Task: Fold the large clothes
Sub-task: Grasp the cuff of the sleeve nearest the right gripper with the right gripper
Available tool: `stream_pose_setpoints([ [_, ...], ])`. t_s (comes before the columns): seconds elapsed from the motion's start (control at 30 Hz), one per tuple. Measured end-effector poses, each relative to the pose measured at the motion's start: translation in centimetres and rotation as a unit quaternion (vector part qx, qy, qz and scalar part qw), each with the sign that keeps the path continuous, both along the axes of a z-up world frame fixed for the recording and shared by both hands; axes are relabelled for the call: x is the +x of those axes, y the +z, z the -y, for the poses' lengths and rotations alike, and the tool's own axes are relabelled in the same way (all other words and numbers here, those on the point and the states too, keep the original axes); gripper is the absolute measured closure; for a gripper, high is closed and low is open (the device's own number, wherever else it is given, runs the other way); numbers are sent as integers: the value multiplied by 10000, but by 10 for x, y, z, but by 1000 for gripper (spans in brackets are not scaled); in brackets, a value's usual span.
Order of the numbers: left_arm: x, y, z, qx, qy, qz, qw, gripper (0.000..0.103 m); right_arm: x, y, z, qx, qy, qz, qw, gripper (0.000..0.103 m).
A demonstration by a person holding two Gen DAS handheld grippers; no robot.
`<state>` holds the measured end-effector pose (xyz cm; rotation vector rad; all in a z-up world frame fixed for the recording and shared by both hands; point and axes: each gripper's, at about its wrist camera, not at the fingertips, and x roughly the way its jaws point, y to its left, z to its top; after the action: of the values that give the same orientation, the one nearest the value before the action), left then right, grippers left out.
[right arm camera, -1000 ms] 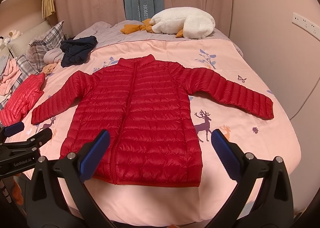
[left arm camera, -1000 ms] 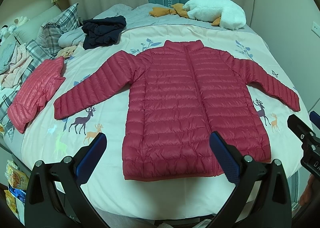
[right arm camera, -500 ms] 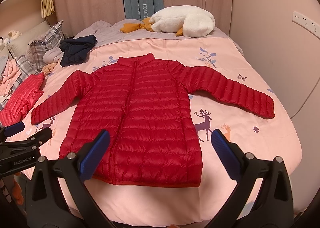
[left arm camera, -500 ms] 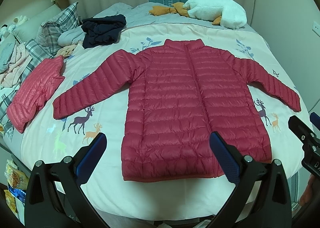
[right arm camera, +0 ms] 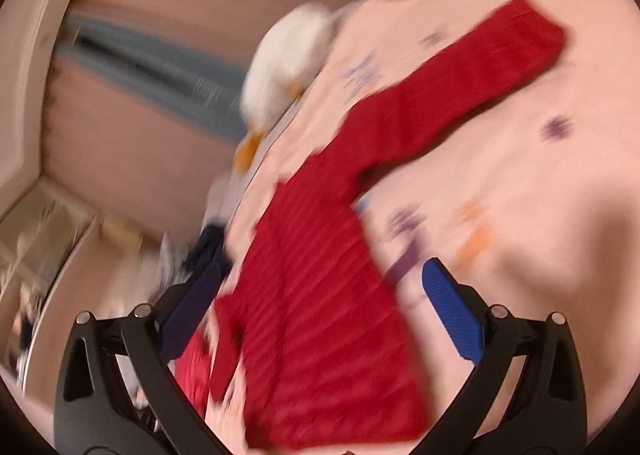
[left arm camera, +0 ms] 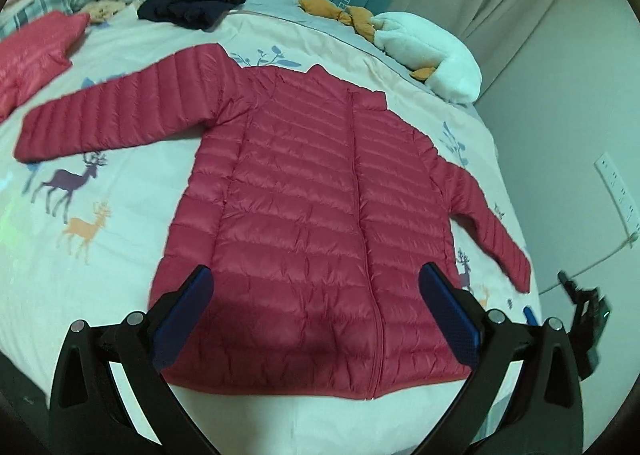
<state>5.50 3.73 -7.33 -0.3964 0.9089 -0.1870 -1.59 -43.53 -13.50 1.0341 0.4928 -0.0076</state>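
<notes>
The red puffer jacket (left arm camera: 320,223) is lying flat on the bed (left arm camera: 100,255), collar away, hem nearest both spread-open, empty grippers, left gripper (left arm camera: 316,319) hovering over the hem while right gripper (right arm camera: 320,315) is facing its right sleeve (right arm camera: 460,91).

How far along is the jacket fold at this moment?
Done: the red puffer jacket lies spread flat on the bed, zipped, both sleeves out. In hand: nothing; the left gripper and right gripper are open above it. Left: every fold, sleeves and body.
</notes>
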Motion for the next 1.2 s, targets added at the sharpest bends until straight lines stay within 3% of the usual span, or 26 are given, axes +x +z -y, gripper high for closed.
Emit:
stream_pose_setpoints([
  [0.2,18,-13,-5,-401,-35,215,9990,1,19,-45,61,162,-705,-746,9946,2],
  [0.33,34,-24,-6,-504,48,-4,9987,1,46,-64,94,371,-1037,-839,9904,2],
  [0.47,45,-31,-9,-423,159,-132,9989,1,76,-63,120,428,-1296,-580,9889,2],
  [0.6,56,-34,-15,-517,320,-186,9980,1,97,-70,144,647,-1681,-646,9815,2],
  [0.7,62,-33,-17,-481,434,-162,9978,1,107,-71,156,650,-2030,-700,9745,22],
  [0.77,67,-34,-19,-424,510,-184,9976,1,108,-78,161,722,-2200,-812,9694,47],
  [0.87,73,-38,-25,-453,587,-241,9970,1,107,-85,164,773,-2236,-838,9680,53],
  [0.97,81,-44,-46,-566,974,-279,9932,1,102,-87,168,807,-2109,-748,9713,59],
  [1.07,79,-48,-75,-969,1378,-298,9853,1,99,-89,171,787,-2094,-836,9711,64],
  [1.1,77,-48,-84,-984,1464,-276,9839,1,92,-90,166,779,-2079,-890,9710,63],
  [1.13,75,-46,-93,-977,1563,-218,9826,1,90,-88,165,787,-2049,-944,9710,52],
  [1.17,74,-45,-100,-1017,1637,-164,9811,1,88,-84,163,814,-2050,-917,9711,31],
  [1.2,72,-47,-115,-1207,1762,-74,9769,1,84,-79,159,802,-2086,-887,9707,20],
])
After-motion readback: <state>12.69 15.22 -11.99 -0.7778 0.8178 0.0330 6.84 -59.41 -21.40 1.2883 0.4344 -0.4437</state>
